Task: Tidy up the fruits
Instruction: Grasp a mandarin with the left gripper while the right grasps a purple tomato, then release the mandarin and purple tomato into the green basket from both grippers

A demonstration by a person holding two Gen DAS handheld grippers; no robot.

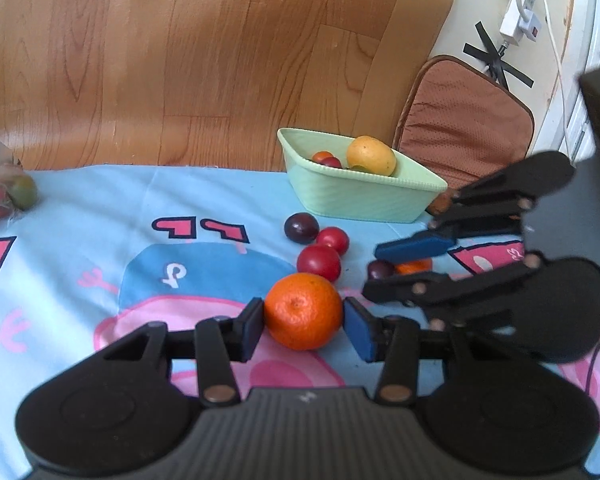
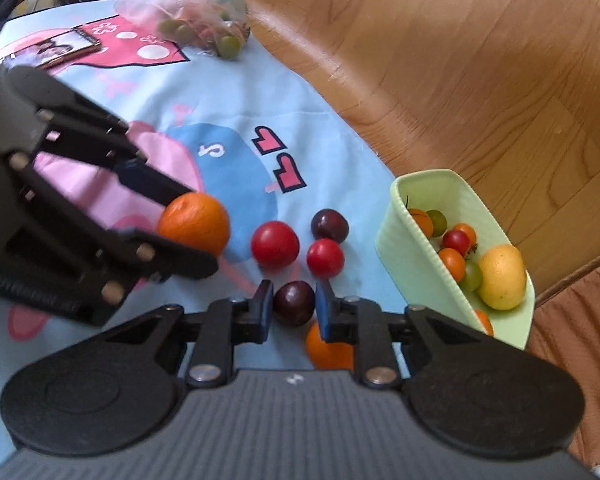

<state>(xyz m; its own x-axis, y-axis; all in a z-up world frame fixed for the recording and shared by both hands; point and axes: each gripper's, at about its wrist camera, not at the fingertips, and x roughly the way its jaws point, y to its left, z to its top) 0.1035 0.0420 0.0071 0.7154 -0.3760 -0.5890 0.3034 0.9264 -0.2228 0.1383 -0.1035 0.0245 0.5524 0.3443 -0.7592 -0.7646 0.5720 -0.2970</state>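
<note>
My left gripper (image 1: 303,320) is shut on an orange mandarin (image 1: 303,311), with both blue pads against its sides on the cloth; it also shows in the right wrist view (image 2: 196,224). My right gripper (image 2: 294,306) is shut on a dark plum (image 2: 294,303), which in the left wrist view (image 1: 380,270) sits between its fingers. Two red plums (image 2: 275,244) (image 2: 325,258) and another dark plum (image 2: 329,225) lie loose between the grippers. A light green basket (image 2: 420,256) holds a yellow fruit (image 2: 502,276) and several small tomatoes.
A second orange (image 2: 328,350) lies under my right gripper. A plastic bag of green fruit (image 2: 188,12) sits at the far cloth edge, near a phone (image 2: 60,50). A cushioned chair (image 1: 460,120) stands beyond the basket. The wooden floor lies past the table edge.
</note>
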